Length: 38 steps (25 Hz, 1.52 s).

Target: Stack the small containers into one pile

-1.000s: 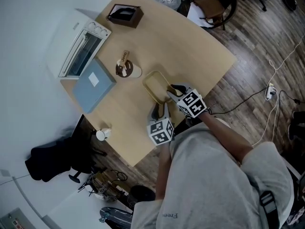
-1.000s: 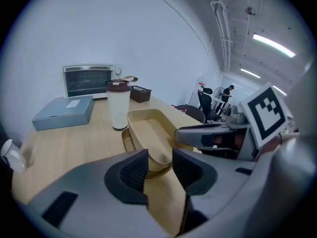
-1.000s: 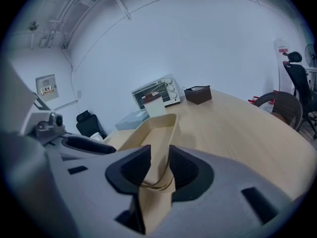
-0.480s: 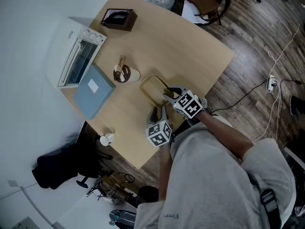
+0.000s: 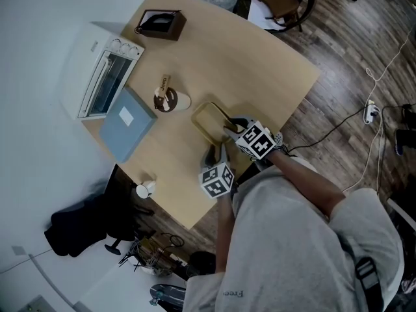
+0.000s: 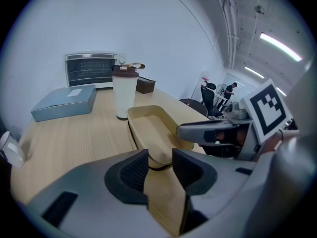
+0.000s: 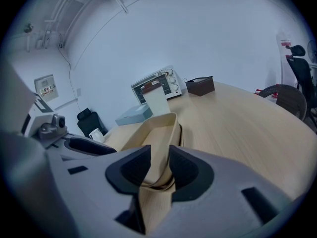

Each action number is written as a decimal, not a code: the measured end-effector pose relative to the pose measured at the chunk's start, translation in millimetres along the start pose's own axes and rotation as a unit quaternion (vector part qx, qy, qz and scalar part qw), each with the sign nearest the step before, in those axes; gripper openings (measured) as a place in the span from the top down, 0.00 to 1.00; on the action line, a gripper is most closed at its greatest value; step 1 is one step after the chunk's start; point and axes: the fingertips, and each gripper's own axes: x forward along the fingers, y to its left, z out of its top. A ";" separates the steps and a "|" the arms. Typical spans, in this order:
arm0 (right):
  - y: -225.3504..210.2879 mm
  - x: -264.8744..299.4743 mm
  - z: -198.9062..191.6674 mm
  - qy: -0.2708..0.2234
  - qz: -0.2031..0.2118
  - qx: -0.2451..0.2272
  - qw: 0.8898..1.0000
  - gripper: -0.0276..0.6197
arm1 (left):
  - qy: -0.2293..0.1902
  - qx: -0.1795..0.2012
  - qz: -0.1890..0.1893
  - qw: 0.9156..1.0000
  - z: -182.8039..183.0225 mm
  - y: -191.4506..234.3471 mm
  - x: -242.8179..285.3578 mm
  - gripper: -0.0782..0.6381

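A beige oblong container [image 5: 207, 117] lies on the wooden table [image 5: 260, 64], and a dark seam under its rim suggests a second one nested below. My right gripper [image 5: 231, 128] reaches in from the container's right end. In the right gripper view the container's end wall [image 7: 157, 133] fills the gap of the right gripper [image 7: 157, 168], touching both pads. My left gripper [image 5: 214, 153] sits at the near end of the container [image 6: 151, 128]. The pads of the left gripper [image 6: 160, 168] stand apart, with only table showing between them and the rim just beyond the tips.
A toaster oven [image 5: 107, 70] and a blue-grey flat box [image 5: 128, 120] stand at the table's left. A white cup with a brown lid [image 5: 171, 99] is close behind the container. A dark brown box [image 5: 160, 23] sits at the far edge and a small white cup [image 5: 143, 189] at the near-left edge.
The head view's framing shifted slightly. Both grippers and the container keep their places and the jaws look the same.
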 end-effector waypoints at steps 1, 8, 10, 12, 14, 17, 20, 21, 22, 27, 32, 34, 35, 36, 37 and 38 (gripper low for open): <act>-0.3 0.5 0.1 0.001 0.000 0.000 1.000 0.77 | 0.002 0.001 0.001 1.000 -1.3 0.2 0.7 0.69; 1.6 -1.6 -0.3 0.004 -0.013 -0.020 1.000 0.72 | 0.006 -0.006 0.010 1.000 -6.0 2.3 1.6 0.69; 1.2 -4.4 -2.3 0.005 -0.014 -0.019 1.000 0.72 | 0.002 -0.011 0.013 1.000 -7.0 2.9 0.2 0.69; -1.7 -5.8 -6.3 0.005 -0.018 -0.024 1.000 0.72 | -0.001 -0.016 0.014 1.000 -7.9 2.6 -2.0 0.69; -1.8 -8.4 -7.9 0.004 -0.019 -0.023 1.000 0.72 | -0.002 -0.017 0.013 1.000 -9.0 2.4 -4.9 0.69; -0.6 -13.6 -13.4 0.008 -0.022 -0.014 1.000 0.72 | -0.001 -0.009 0.002 1.000 -12.3 0.8 -8.3 0.69; 0.9 -19.0 -12.5 0.002 -0.033 -0.008 0.999 0.72 | -0.003 0.004 -0.012 1.000 -11.9 2.1 -11.6 0.69; 1.1 -21.9 -10.6 -0.005 -0.039 0.000 0.999 0.72 | -0.005 0.010 -0.017 1.000 -10.3 2.4 -14.5 0.69; 0.9 -25.6 -9.3 -0.013 -0.048 0.011 0.999 0.72 | -0.007 0.019 -0.023 1.000 -8.3 2.5 -18.4 0.69; 16.3 -46.2 -16.4 -0.037 -0.093 0.056 0.993 0.73 | -0.022 0.048 -0.048 0.997 -5.1 11.8 -47.8 0.69; 51.8 -58.5 -34.5 -0.049 -0.119 0.065 0.990 0.73 | -0.033 0.078 -0.080 0.993 -13.2 17.6 -72.1 0.69; 65.2 -61.5 -40.7 -0.052 -0.129 0.064 0.988 0.73 | -0.037 0.086 -0.090 0.991 -18.4 20.1 -81.0 0.69; 71.7 -63.7 -43.6 -0.055 -0.135 0.065 0.987 0.73 | -0.039 0.090 -0.095 0.991 -21.3 21.3 -86.2 0.69; 77.4 -66.7 -46.3 -0.058 -0.141 0.066 0.986 0.73 | -0.041 0.094 -0.099 0.990 -23.9 22.0 -91.4 0.69; 82.0 -70.4 -48.5 -0.063 -0.149 0.067 0.985 0.73 | -0.043 0.097 -0.103 0.989 -26.2 22.3 -96.4 0.69; 85.6 -74.7 -50.3 -0.068 -0.159 0.067 0.983 0.73 | -0.046 0.101 -0.107 0.988 -28.2 22.6 -101.1 0.69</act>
